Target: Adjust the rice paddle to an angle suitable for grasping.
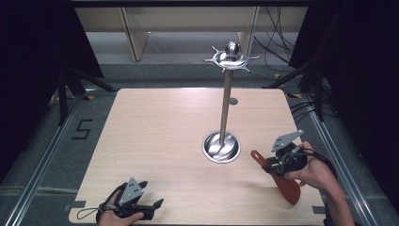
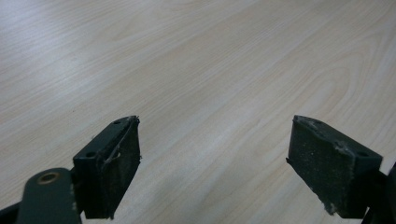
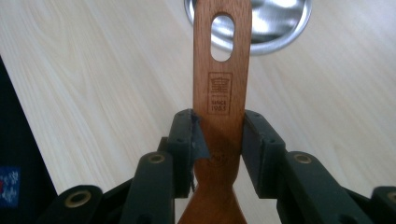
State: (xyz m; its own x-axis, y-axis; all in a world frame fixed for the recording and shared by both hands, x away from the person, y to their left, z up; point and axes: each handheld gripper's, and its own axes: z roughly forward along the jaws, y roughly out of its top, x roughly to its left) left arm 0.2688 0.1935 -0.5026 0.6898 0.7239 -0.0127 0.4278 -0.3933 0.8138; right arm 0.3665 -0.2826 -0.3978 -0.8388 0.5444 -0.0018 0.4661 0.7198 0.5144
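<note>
A brown wooden spatula [image 1: 277, 176] with a slotted handle hangs above the table's right front, held by its handle in my right gripper [image 1: 277, 162]. In the right gripper view the jaws are shut on the wooden spatula [image 3: 219, 93], their pads [image 3: 187, 135] pressing both sides of the handle, whose slotted end points at the metal base. A tall metal rack [image 1: 226, 103] with a hooked top ring stands on a round steel base [image 1: 221, 147] at the table's middle right. My left gripper [image 1: 151, 201] rests open near the front left edge, and between its pads [image 2: 116, 163] is only bare table.
The light wooden table [image 1: 160, 136] ends close to both hands at the front edge. The rack's round steel base [image 3: 280, 23] lies just beyond the spatula's handle end. Dark curtains, cables and floor rails surround the table.
</note>
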